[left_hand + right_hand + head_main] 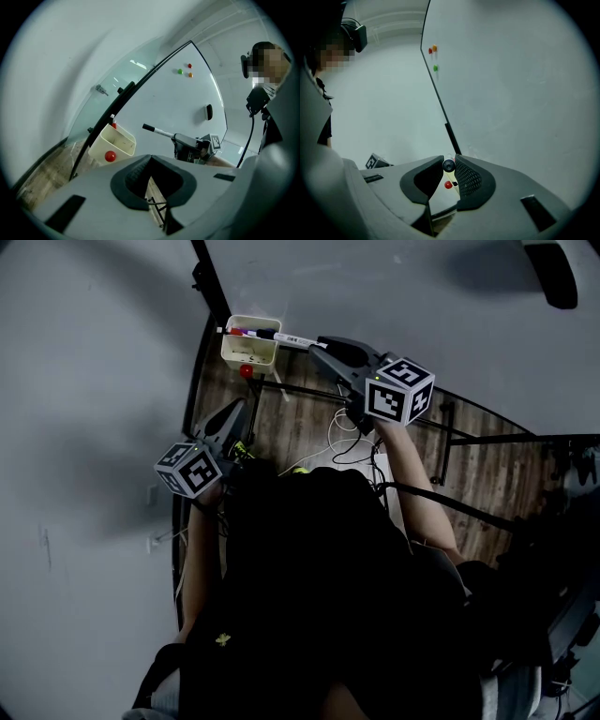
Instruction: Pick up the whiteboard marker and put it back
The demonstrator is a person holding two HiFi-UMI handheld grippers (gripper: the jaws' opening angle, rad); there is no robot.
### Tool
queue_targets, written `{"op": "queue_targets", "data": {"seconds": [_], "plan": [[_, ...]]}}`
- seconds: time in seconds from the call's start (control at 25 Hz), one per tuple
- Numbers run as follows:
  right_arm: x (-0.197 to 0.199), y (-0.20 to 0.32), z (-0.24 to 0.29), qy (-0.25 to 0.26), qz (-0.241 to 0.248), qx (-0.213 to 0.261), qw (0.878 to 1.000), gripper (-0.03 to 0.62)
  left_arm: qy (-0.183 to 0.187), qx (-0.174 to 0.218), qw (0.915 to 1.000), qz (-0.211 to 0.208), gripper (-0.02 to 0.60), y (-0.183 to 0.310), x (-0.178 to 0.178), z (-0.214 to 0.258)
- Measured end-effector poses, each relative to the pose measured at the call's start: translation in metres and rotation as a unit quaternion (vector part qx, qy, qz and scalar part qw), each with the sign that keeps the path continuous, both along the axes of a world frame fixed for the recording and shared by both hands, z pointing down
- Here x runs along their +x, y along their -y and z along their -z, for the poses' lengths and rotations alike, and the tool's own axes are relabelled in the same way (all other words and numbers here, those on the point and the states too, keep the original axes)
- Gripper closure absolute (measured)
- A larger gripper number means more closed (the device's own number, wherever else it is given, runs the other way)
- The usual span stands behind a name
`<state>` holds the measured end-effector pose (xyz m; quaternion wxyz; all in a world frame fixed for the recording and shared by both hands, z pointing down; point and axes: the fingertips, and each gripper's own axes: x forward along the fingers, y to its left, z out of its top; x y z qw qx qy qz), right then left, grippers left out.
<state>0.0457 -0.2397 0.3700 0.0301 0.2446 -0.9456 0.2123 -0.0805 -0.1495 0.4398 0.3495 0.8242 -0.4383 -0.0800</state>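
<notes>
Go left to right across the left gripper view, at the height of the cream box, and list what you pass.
Cream plastic box → white whiteboard marker with a black cap → right gripper, shut on the marker's rear end. The red ball on the box overlaps it, so it is left out.

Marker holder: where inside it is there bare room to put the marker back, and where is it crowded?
The holder looks mostly bare inside, behind its front wall with the red magnet. It is crowded only at the corner by the black frame, where other markers stick up. The right gripper, holding the marker, has open air above.
</notes>
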Motion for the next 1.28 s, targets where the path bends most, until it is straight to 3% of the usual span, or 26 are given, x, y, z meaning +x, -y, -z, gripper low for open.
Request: {"op": "queue_targets", "data": {"seconds": [1.28], "plan": [[-0.004, -0.007, 0.009, -0.001, 0.006, 0.01, 1.0, 0.507, -0.02, -0.027, 0.9994, -0.005, 0.549, -0.015, 0.014, -0.012]]}}
